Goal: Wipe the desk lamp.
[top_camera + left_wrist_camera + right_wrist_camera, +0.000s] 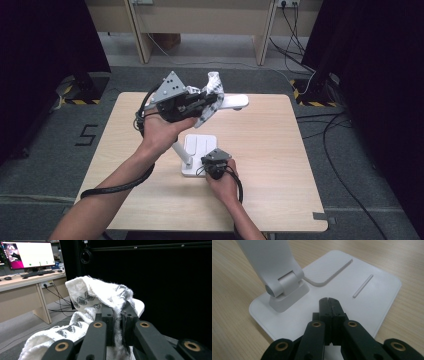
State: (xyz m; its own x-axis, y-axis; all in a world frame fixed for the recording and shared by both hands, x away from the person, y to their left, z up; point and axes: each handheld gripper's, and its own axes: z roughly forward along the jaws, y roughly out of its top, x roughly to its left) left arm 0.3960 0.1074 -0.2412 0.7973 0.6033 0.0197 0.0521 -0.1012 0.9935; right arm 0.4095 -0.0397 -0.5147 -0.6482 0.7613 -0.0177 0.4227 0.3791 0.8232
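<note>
Two grippers, two jobs. Left gripper is raised above the far half of the table, its jaws pinched narrow on a white cloth with grey pattern; in the left gripper view the cloth is bunched between the jaws and spills over both sides, so the grip is on a fold, not an edge. The cloth sits right at the lamp head, the white bar at the top of the desk lamp, and looks draped on or against it; exact contact can't be told from here. My read: the cloth is for wiping the head, held high because the head stands well above the tabletop. Right gripper is low at the near edge of the lamp base, jaws fully together with nothing between them. In the right gripper view the closed tips press down on the flat white base, just in front of the hinge where the lamp arm rises. Likely reason: the base is light, and pushing on the head would tip or slide the lamp, so this hand pins it down. Closed jaws make a blunt pressing point. A person's forearms enter from the near side of the table. Rest of the tabletop is bare wood.
</note>
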